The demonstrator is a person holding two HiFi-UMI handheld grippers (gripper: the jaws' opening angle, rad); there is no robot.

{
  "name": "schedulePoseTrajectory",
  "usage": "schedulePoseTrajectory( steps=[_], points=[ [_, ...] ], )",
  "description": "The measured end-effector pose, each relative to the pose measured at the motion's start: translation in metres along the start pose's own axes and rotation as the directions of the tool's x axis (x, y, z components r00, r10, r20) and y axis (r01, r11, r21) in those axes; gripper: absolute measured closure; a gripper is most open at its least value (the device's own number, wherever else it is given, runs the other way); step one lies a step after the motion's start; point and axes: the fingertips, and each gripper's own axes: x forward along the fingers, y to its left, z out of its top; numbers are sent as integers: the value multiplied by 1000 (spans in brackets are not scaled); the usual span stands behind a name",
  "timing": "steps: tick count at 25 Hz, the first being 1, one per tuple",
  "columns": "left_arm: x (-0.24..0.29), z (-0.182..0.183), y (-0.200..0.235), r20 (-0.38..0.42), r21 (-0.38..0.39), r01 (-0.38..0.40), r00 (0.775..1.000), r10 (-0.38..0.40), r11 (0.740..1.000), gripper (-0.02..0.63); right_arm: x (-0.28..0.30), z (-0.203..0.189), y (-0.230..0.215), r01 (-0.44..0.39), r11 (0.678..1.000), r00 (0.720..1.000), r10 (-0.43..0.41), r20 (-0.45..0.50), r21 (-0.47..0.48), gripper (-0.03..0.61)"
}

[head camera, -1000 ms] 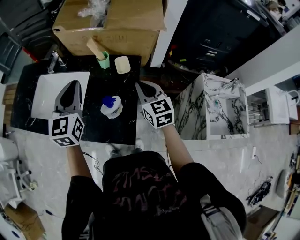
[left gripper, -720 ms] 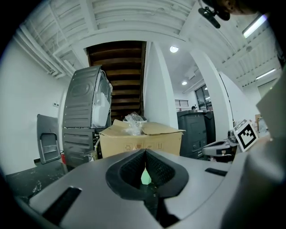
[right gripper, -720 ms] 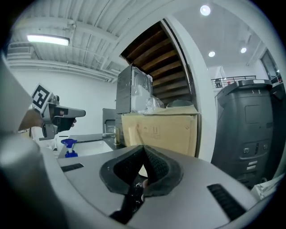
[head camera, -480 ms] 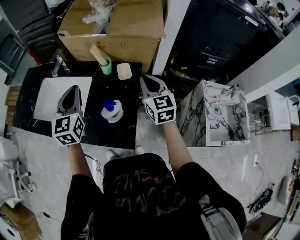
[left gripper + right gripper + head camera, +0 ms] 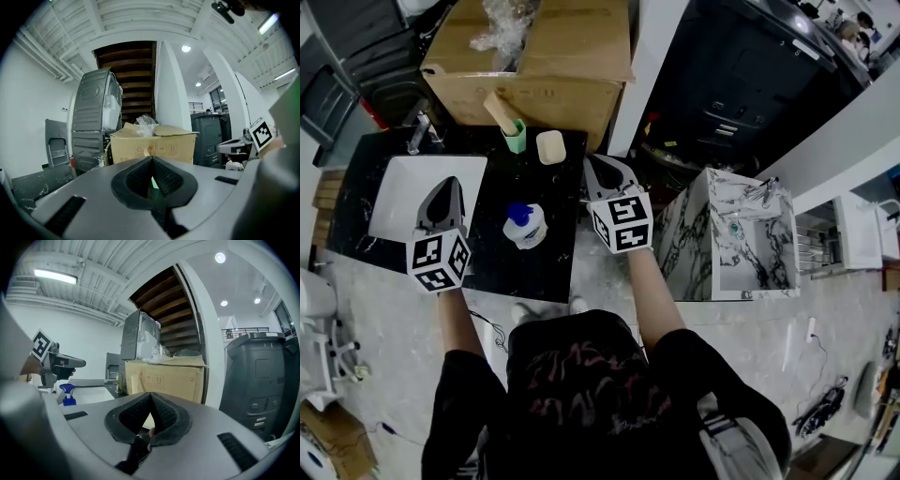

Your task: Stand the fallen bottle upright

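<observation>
Bottle (image 5: pixel 525 226) stands upright, side-on in right gripper view.

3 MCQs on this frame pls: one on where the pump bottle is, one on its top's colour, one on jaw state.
1. Where is the bottle?
A. In the white sink
B. On the black counter, between the left gripper and the right gripper
C. On top of the cardboard box

2. What colour is its pump top?
A. Red
B. Green
C. Blue

3. How do the two grippers' jaws stand?
A. Both shut, nothing between them
B. Left shut on the bottle, right open
C. Both wide open

Answers:
1 B: the head view shows it on the dark counter with a gripper on each side.
2 C: the top is blue over a white body.
3 A: each gripper view shows its pads meeting, with nothing between them.
</observation>
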Motion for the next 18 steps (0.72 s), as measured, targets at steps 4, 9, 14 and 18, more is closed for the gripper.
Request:
schedulePoseTrajectory(
  steps=[4, 9, 14, 18],
  points=[
    [-3, 0, -3, 9, -2, -4, 1000, 4, 1000, 598, 0, 1, 0, 5, 1000, 1000, -5, 4, 0, 565],
    [-5, -1, -7, 13, -5, -10, 1000, 10, 1000, 598, 1, 1, 2, 8, 1000, 1000, -7, 3, -3, 565],
    [-11, 0, -13, 24, -3, -10, 1000, 10, 1000, 598, -2, 2, 3, 10, 1000, 1000, -10, 7, -3, 565],
    [-17, 0, -15, 29, -3, -12, 1000, 12, 1000, 598, -6, 3, 6, 12, 1000, 1000, -12, 13, -4, 565]
  ],
)
